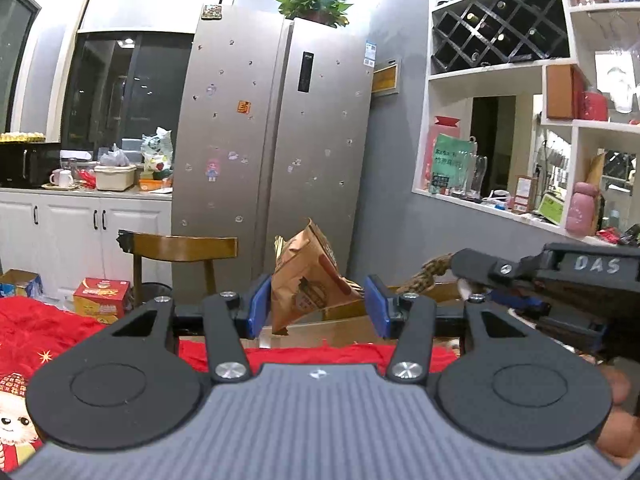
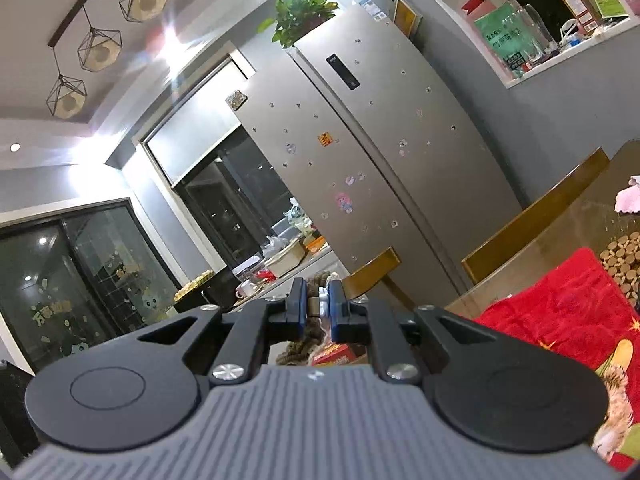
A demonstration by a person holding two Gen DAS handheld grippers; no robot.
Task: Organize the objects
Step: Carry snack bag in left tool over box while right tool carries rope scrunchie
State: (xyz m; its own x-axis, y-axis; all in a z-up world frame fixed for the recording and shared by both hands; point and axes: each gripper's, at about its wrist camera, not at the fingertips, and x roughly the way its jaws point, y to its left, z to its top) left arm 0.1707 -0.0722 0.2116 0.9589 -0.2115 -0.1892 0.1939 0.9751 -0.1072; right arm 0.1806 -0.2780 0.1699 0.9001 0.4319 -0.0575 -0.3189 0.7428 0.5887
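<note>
Left gripper (image 1: 316,306) wide open, raised above the table (image 1: 352,330), blue pads (image 1: 258,304) well apart. Brown paper bag (image 1: 306,280) seen between the pads, tilted, lower corner hanging free; whether in the gap or some way beyond cannot be told, and no pad contact visible. Right gripper (image 2: 318,306) narrow, clamped on a brown knitted cord (image 2: 308,334) with a small metal piece between the pads; cord hanging below the fingers. In the left view, same gripper (image 1: 464,280) to the right, cord (image 1: 424,276) trailing from its tip toward the bag. Red cloth (image 1: 60,324) over the near table, bare wood past it, chair (image 1: 180,246) and fridge (image 1: 276,120) behind. Step in hand judged as carrying the cord, perhaps with the bag hanging from it, toward its place; link between cord and bag not confirmed. Recommended: grip on the cord kept firm and level, no jerks, since a hanging load would swing. If the left is to take the bag: approach square, pads either side of a flat panel, not a crumpled edge; close only once the paper sits fully in the gap. Thin paper likely to crush or tear under a hard squeeze.
</note>
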